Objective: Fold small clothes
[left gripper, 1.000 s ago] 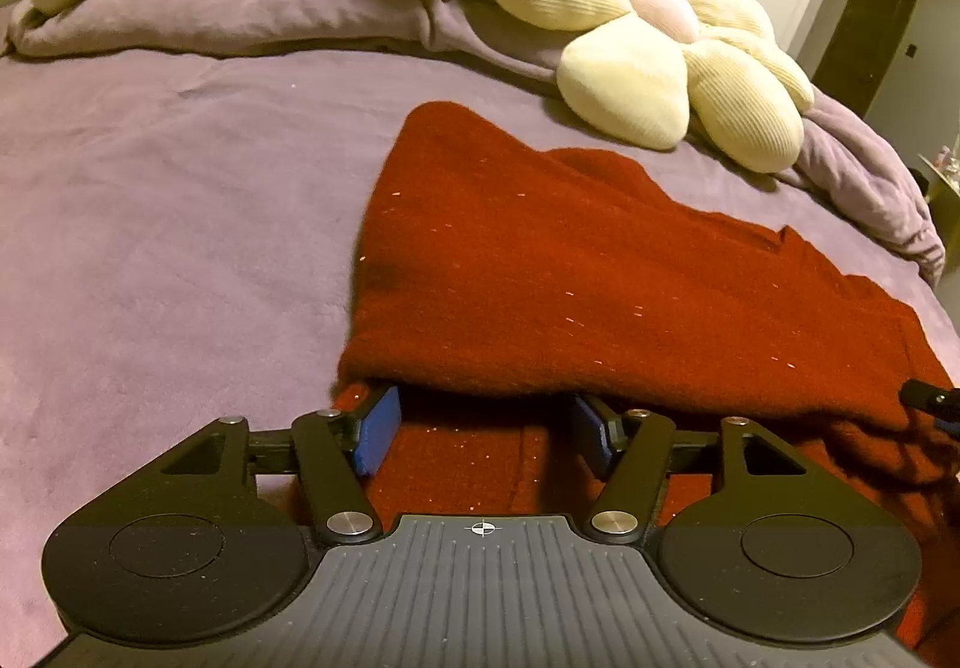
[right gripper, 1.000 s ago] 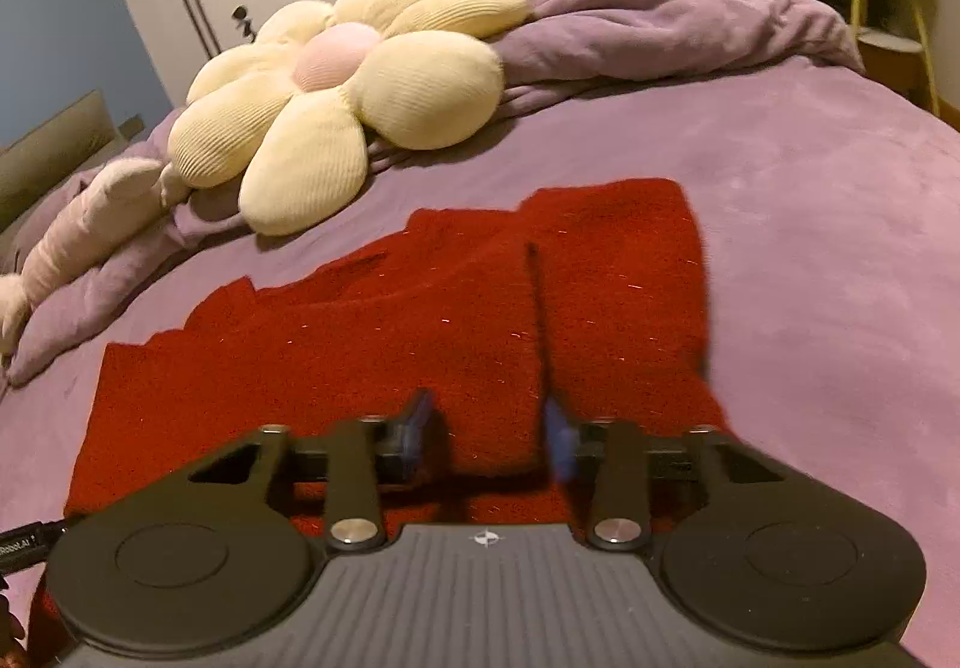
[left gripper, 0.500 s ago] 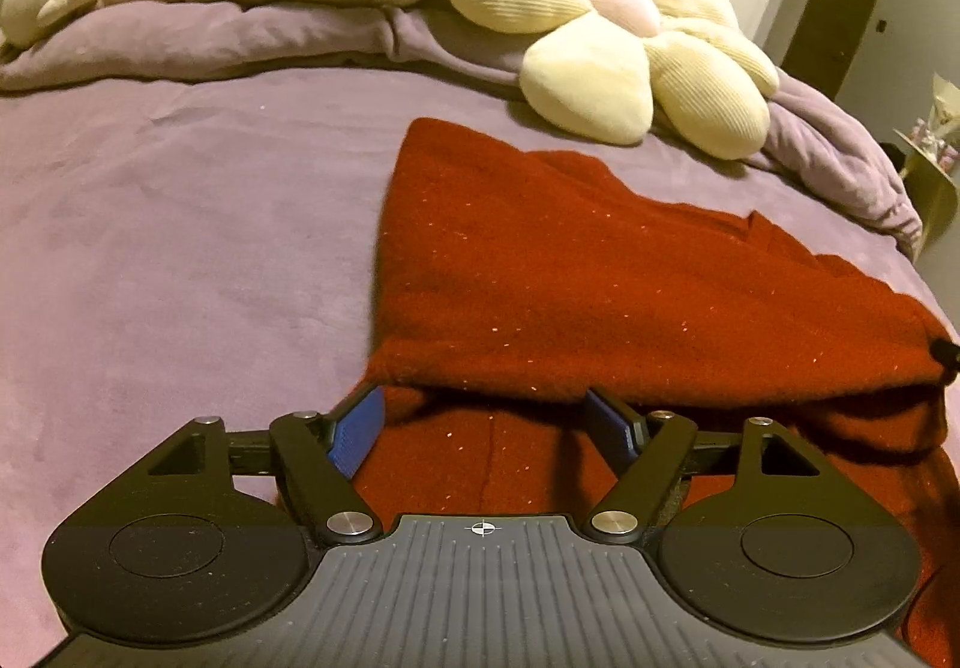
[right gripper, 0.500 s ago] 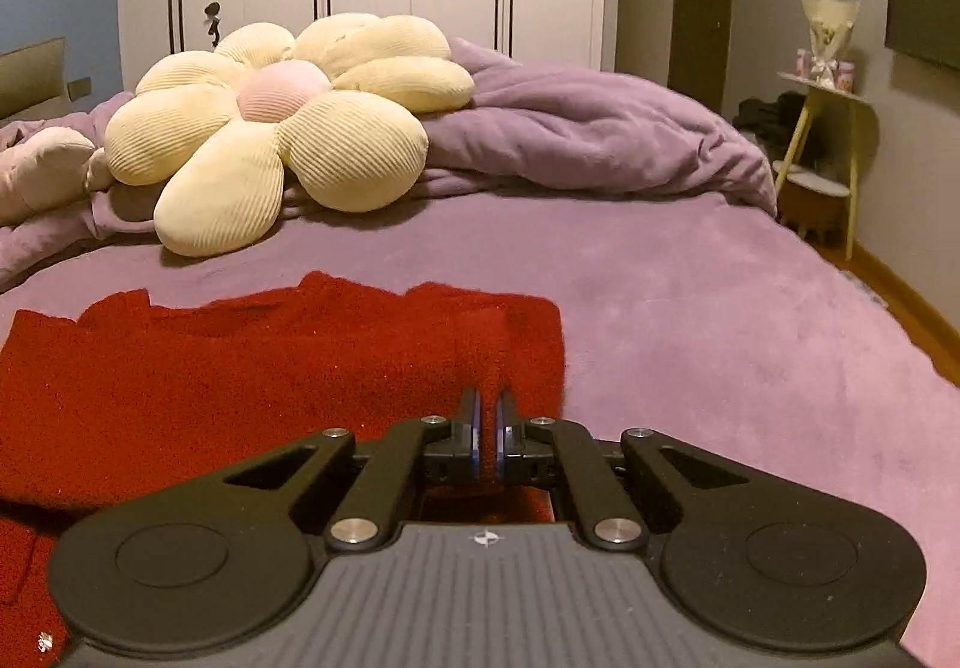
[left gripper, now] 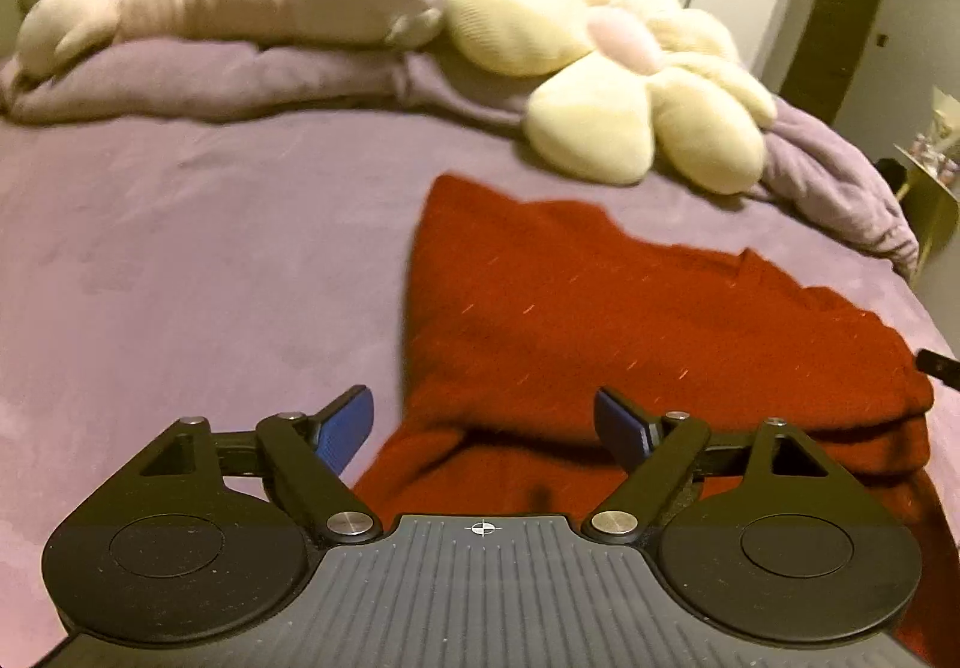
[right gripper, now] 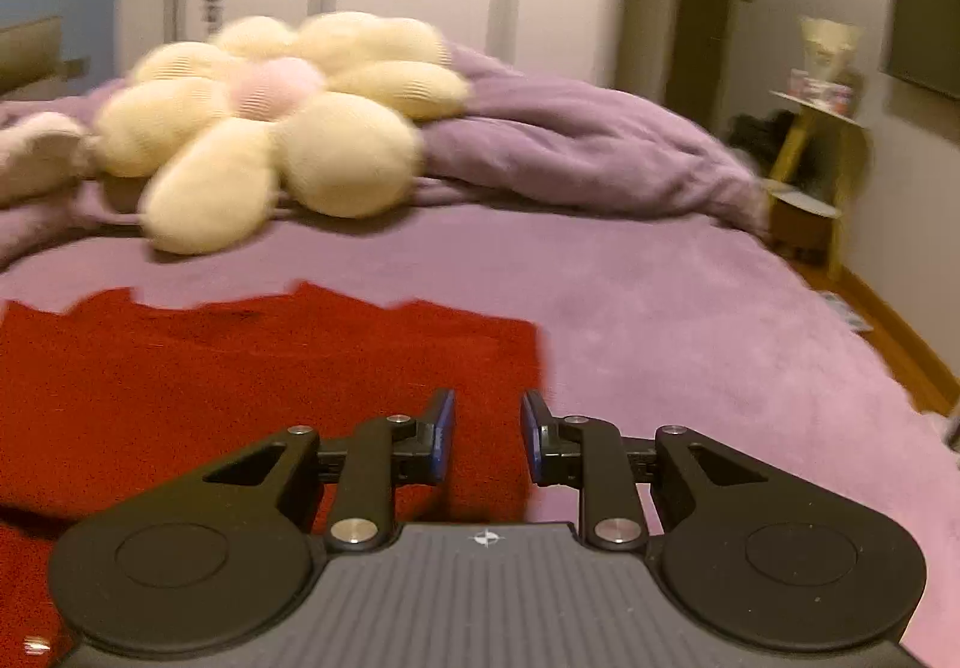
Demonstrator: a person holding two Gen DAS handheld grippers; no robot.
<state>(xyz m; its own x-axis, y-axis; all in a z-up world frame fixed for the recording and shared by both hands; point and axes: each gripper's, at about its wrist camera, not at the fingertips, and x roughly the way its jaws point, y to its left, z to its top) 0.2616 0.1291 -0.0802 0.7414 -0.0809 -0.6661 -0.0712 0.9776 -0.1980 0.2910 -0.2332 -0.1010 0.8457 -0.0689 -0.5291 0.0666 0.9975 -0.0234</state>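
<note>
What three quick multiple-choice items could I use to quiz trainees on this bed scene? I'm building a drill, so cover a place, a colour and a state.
1. Where is the flower cushion?
A. on the bed beyond the red garment
B. on the floor
C. under the garment

2. What colour is the bedcover?
A. green
B. purple
C. white

3. How do the left gripper and right gripper stand?
A. both open
B. both shut on cloth
C. only the left open

Answers: 1 A, it lies farther up the bed than the garment; 2 B, purple shows all round the garment; 3 A, each pair of fingers shows a gap, nothing clamped.
</note>
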